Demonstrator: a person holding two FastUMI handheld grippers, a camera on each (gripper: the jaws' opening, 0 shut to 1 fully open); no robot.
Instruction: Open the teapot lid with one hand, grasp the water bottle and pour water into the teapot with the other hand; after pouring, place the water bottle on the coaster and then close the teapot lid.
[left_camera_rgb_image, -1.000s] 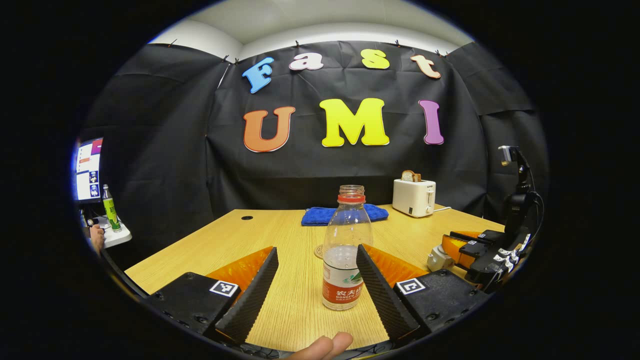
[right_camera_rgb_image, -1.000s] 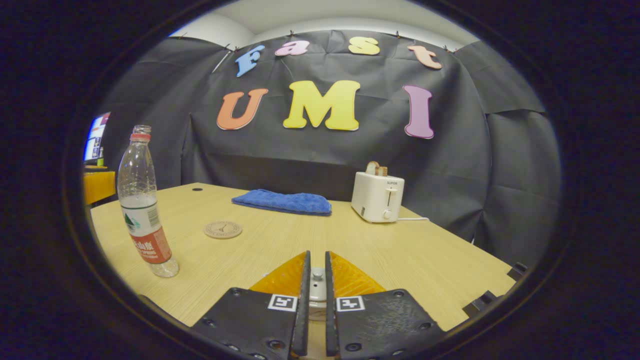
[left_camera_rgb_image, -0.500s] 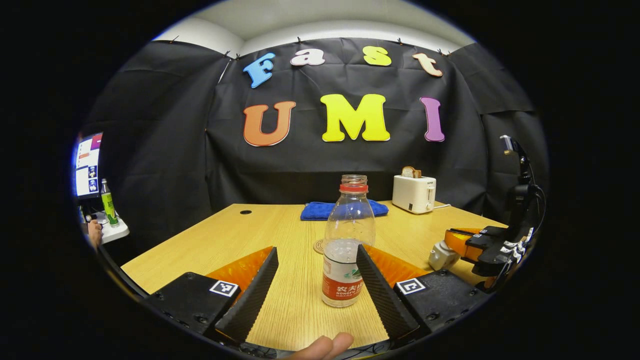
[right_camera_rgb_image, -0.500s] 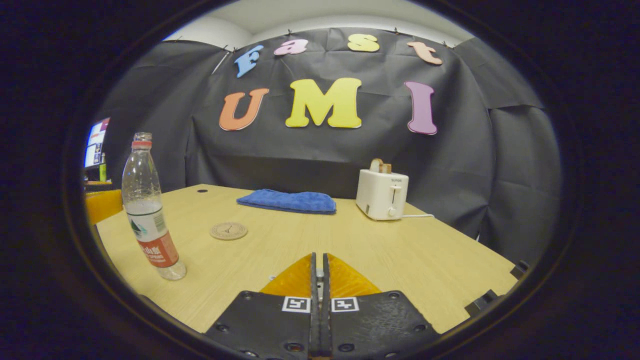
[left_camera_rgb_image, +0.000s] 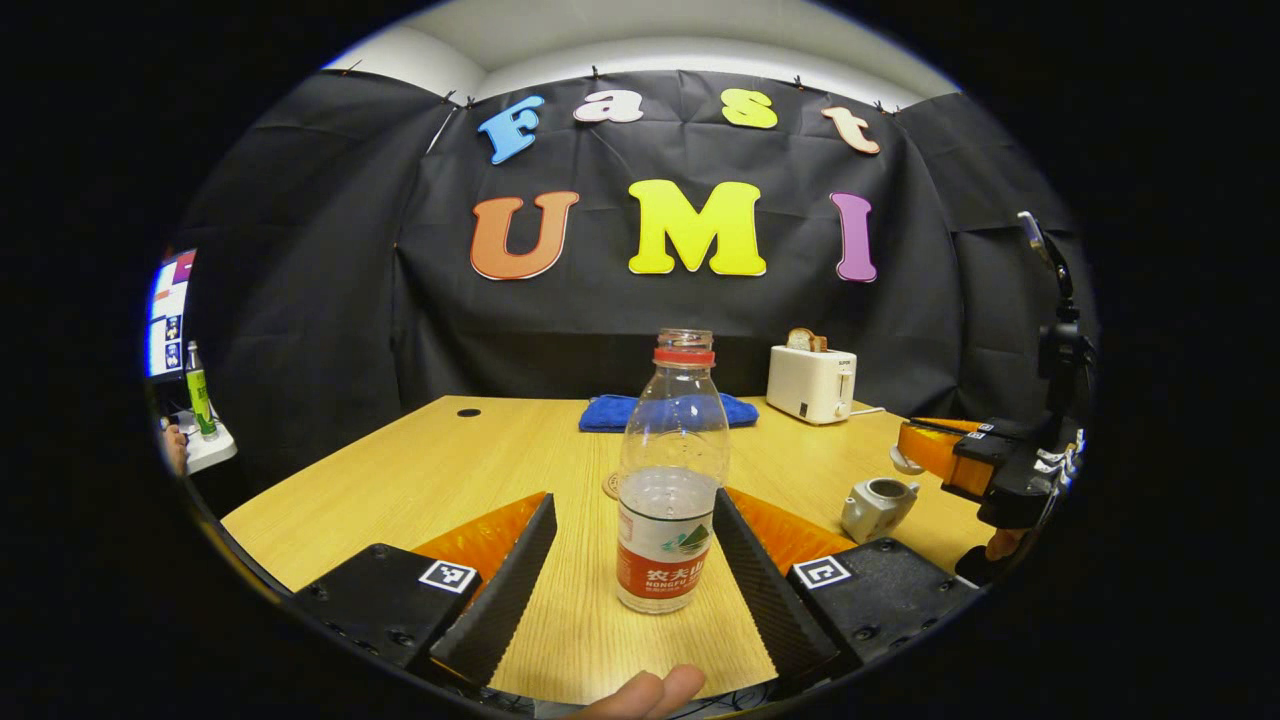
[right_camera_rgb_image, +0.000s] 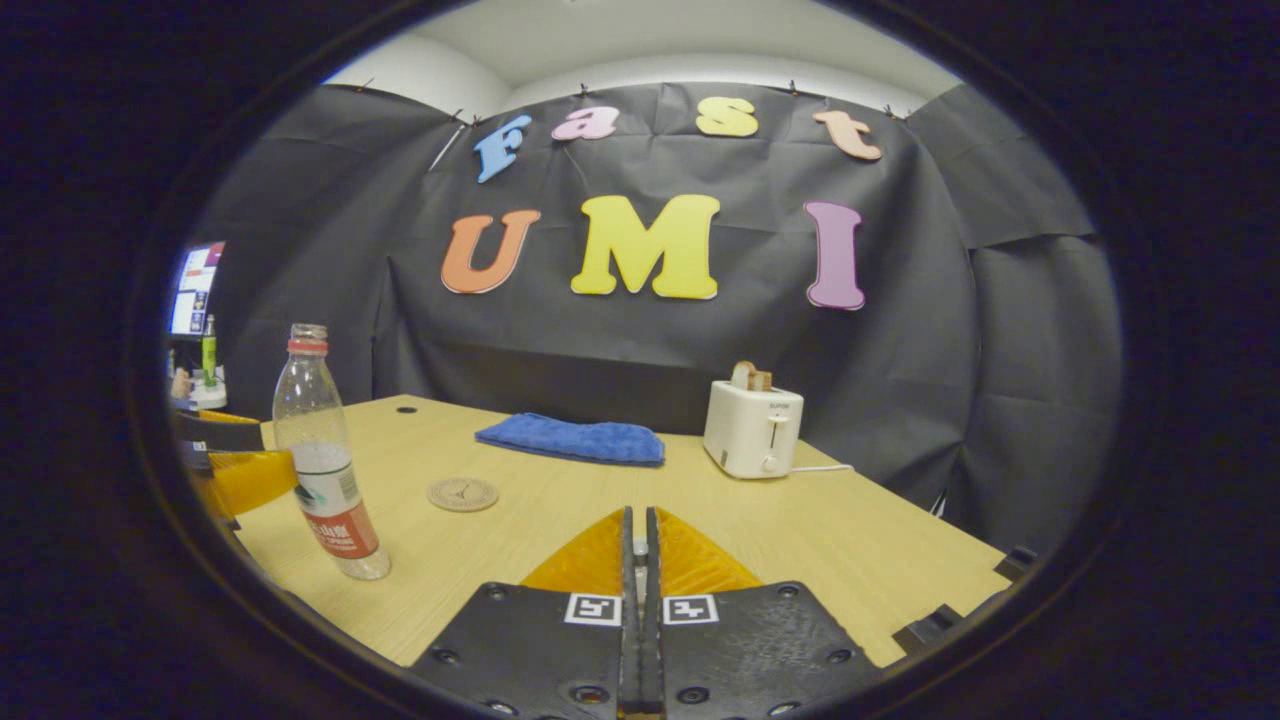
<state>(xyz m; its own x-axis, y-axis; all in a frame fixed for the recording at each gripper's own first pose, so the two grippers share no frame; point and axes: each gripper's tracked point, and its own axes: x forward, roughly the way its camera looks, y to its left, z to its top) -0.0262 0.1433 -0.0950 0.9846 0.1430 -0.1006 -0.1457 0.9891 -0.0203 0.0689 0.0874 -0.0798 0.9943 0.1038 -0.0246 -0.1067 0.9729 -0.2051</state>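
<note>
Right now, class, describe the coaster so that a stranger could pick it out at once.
Start at the wooden table in front of the black wall. Left of the white toaster lies a blue cloth; nearer than the cloth, right of the bottle, sits the coaster. It alone is a small, flat, round tan disc.

A light wood-grain surface (right_camera_rgb_image: 860, 540) carries the extras. Toward its far edge, close to the black cloth wall, a folded blue towel (right_camera_rgb_image: 572, 440) lies flat. Just to the right of it, a little apart, stands a white toaster (right_camera_rgb_image: 752, 430) with 1 slice of bread poking out of the top and a white cord trailing off its right side. A small dark round hole (right_camera_rgb_image: 405, 409) sits in the surface near the far left corner. Off the surface at far left, a lit monitor (left_camera_rgb_image: 166, 312) glows, and a green bottle (left_camera_rgb_image: 198, 390) stands upright on a small white stand below it.
</note>
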